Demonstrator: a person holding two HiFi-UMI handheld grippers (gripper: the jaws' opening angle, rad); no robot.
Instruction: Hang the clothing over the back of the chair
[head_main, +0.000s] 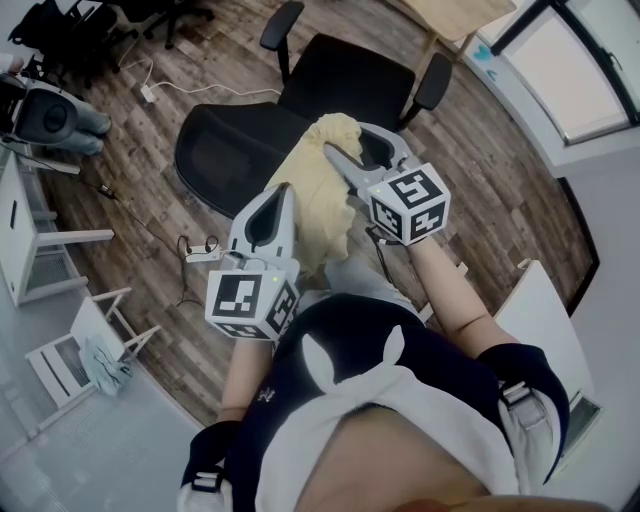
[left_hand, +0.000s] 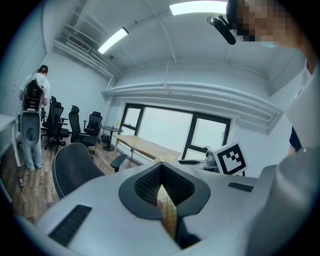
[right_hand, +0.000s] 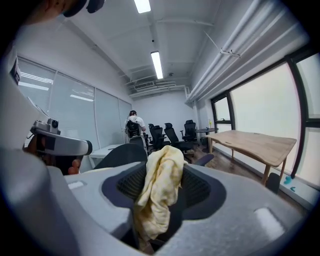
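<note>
A pale yellow garment (head_main: 315, 195) hangs bunched between both grippers, above the mesh back of a black office chair (head_main: 225, 150). My left gripper (head_main: 282, 190) is shut on a thin fold of the cloth (left_hand: 169, 210), which shows pinched between its pads. My right gripper (head_main: 345, 138) holds its jaws apart in a V near the top of the garment. In the right gripper view the cloth (right_hand: 157, 185) lies loosely in the gap, against one pad with dark space beside it. The chair back (right_hand: 122, 155) is just beyond.
The chair's seat (head_main: 345, 75) and armrests face away from me. A wooden table (right_hand: 255, 142) stands by the windows. A person with a backpack (right_hand: 132, 125) stands among other office chairs at the back. Cables (head_main: 195, 250) and white stools (head_main: 75, 350) are on the floor to the left.
</note>
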